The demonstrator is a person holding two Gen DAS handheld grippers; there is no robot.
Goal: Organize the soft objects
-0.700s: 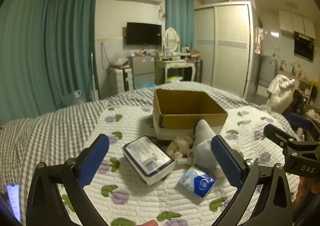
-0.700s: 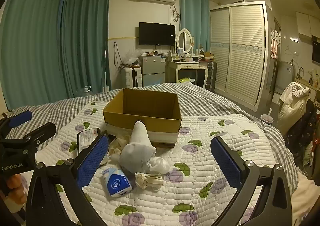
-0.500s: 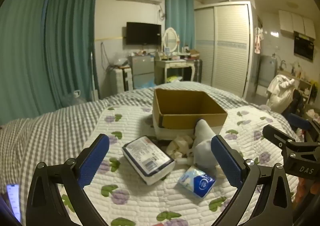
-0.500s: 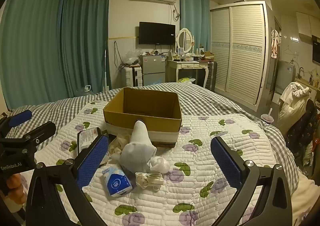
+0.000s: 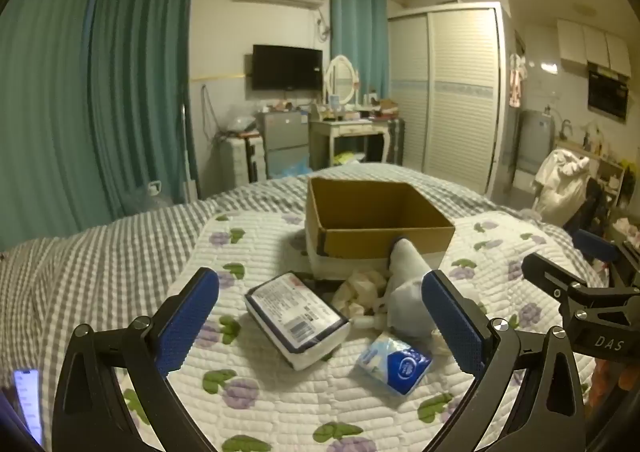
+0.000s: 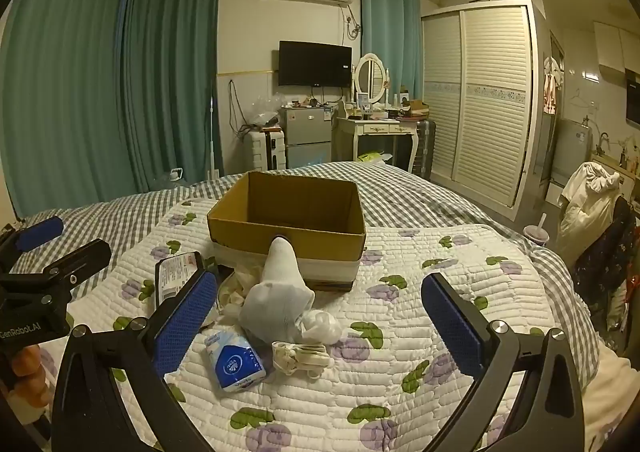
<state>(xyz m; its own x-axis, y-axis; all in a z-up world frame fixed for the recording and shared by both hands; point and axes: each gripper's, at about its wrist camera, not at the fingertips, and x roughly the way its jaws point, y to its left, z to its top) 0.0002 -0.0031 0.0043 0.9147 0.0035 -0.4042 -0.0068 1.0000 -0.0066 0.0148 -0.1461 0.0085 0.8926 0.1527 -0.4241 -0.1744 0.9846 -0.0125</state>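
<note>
1. Left gripper (image 5: 320, 326): jaws spread wide, nothing between the blue pads, held above the near part of the bed. Its far pad also shows at the left edge of the right wrist view (image 6: 40, 228).

2. Right gripper (image 6: 320, 326): jaws wide apart, empty, held above the quilt (image 6: 400, 392). Seen at the right edge of the left wrist view (image 5: 592, 292).

3. Cardboard box (image 5: 376, 224), (image 6: 292, 212): open-topped, upright on the quilt, beyond all the loose items; interior appears bare as far as it shows.

4. White sock (image 6: 280, 292), (image 5: 408, 292): bunched, its toe end standing up against the box's front wall. In the right wrist view it lies between the jaws, nearer the left pad; in the left wrist view it sits just behind the right pad.

5. Wrapped wipes pack (image 5: 296, 312), (image 6: 174, 276): flat on the quilt, between the left gripper's jaws, partly hidden behind the right gripper's left pad.

6. Blue tissue packet (image 5: 396, 362), (image 6: 234, 364): nearest item to both grippers, just in front of the sock.

7. Crumpled cream cloth (image 5: 360, 288): between the wipes pack and the sock, against the box.

8. White wad (image 6: 320, 326) and small cream bundle (image 6: 300, 356): beside the sock's near end, touching or nearly so.
</note>
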